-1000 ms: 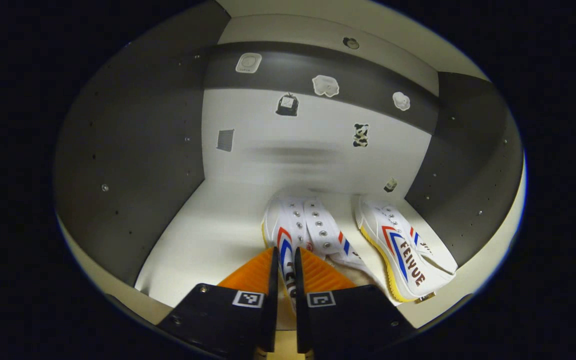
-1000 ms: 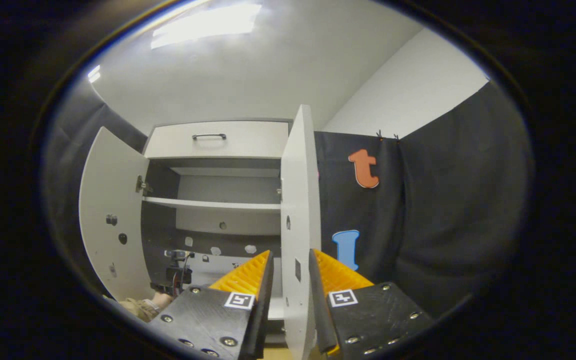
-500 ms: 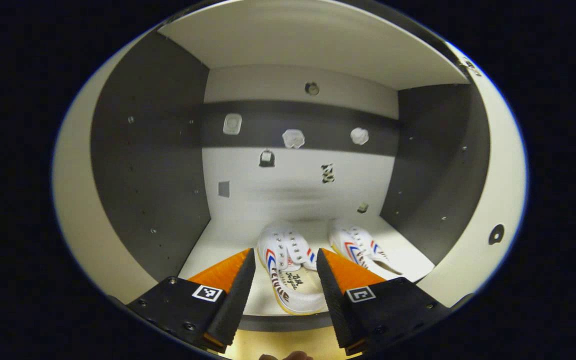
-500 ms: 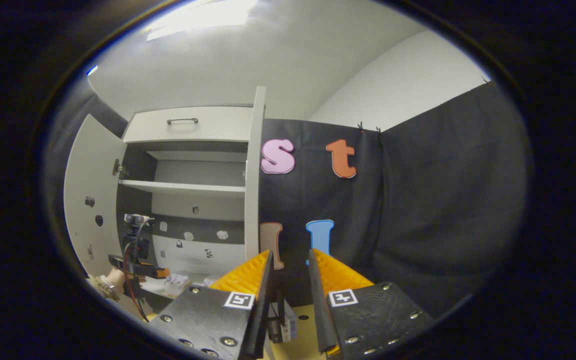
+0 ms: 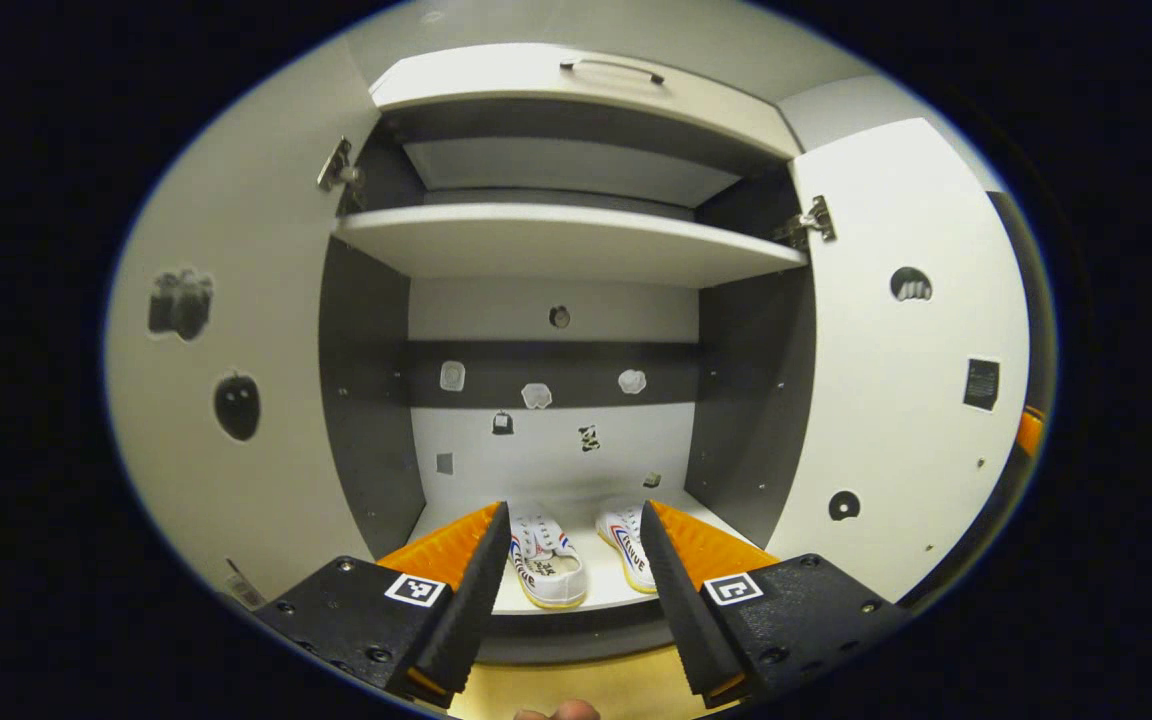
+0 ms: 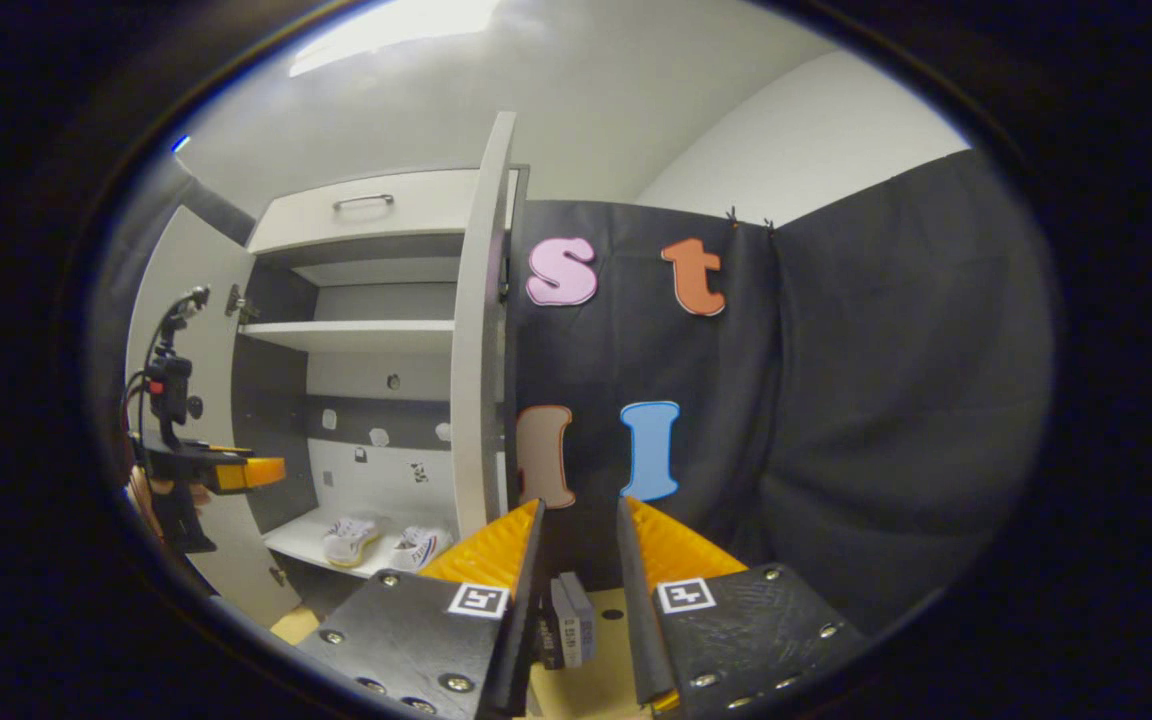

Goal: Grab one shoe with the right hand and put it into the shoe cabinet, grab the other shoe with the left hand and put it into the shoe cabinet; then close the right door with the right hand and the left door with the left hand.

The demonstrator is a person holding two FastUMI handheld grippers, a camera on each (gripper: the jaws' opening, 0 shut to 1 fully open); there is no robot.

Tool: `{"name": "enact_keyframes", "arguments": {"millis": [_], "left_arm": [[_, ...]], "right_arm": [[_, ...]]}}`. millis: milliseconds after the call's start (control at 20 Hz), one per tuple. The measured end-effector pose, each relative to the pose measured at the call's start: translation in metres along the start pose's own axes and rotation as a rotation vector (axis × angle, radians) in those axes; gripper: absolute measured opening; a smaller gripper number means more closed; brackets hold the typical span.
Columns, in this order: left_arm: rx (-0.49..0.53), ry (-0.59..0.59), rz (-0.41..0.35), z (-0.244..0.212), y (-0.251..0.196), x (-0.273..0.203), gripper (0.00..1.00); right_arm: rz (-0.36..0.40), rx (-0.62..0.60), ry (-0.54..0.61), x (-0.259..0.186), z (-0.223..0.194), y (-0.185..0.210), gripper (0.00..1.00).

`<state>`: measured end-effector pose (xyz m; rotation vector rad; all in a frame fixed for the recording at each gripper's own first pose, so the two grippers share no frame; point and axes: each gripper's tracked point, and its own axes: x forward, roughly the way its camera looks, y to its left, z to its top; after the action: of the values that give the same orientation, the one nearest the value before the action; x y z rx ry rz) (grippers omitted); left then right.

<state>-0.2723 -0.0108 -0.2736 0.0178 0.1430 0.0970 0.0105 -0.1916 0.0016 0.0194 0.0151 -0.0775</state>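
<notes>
Looking like both shoes [image 5: 576, 560] are in the shoe cabinet [image 5: 566, 245]; left gripper [image 5: 571, 570] gapes wide, right gripper [image 6: 576, 560] nearly closed, both empty, doors [image 5: 896, 400] unclosed

Both doors, left door [image 5: 226, 400] and right door [image 5: 896, 400], stood wide, so my way into the cabinet was free; two shoes [image 5: 546, 565] took the bottom shelf's [image 5: 576, 600] middle.

Only the left shoe [image 5: 543, 572] bears lettering (too small to read).
</notes>
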Motion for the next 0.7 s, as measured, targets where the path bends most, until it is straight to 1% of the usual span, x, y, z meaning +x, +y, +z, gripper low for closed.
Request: {"name": "enact_keyframes", "arguments": {"millis": [150,200,250,300,350,400,550,600,650,700], "left_arm": [[0.027,-0.051,0.004,0.022,-0.005,-0.032,0.79],[0.026,-0.064,0.002,0.026,-0.006,-0.041,0.8],[0.025,-0.07,0.002,0.029,-0.007,-0.05,0.79],[0.026,-0.072,0.006,0.03,-0.006,-0.058,0.79],[0.029,-0.075,0.011,0.032,-0.005,-0.065,0.78],[0.032,-0.076,0.018,0.032,-0.003,-0.07,0.79],[0.025,-0.076,0.038,0.032,0.003,-0.082,0.79],[0.023,-0.079,0.046,0.034,0.006,-0.087,0.79],[0.022,-0.083,0.057,0.035,0.01,-0.091,0.79],[0.024,-0.088,0.069,0.037,0.015,-0.097,0.79]], "right_arm": [[0.03,0.001,0.042,0.005,-0.021,0.003,0.4],[0.037,0.009,0.054,0.007,-0.026,0.003,0.35],[0.05,0.02,0.062,0.007,-0.029,0.005,0.35],[0.064,0.028,0.07,0.008,-0.033,0.009,0.4],[0.071,0.027,0.077,0.009,-0.036,0.01,0.35],[0.073,0.024,0.079,0.01,-0.039,0.01,0.4],[0.088,0.019,0.091,0.011,-0.045,0.013,0.41],[0.095,0.023,0.094,0.011,-0.046,0.015,0.35],[0.095,0.025,0.099,0.012,-0.047,0.016,0.41],[0.094,0.024,0.102,0.013,-0.049,0.015,0.41]]}}
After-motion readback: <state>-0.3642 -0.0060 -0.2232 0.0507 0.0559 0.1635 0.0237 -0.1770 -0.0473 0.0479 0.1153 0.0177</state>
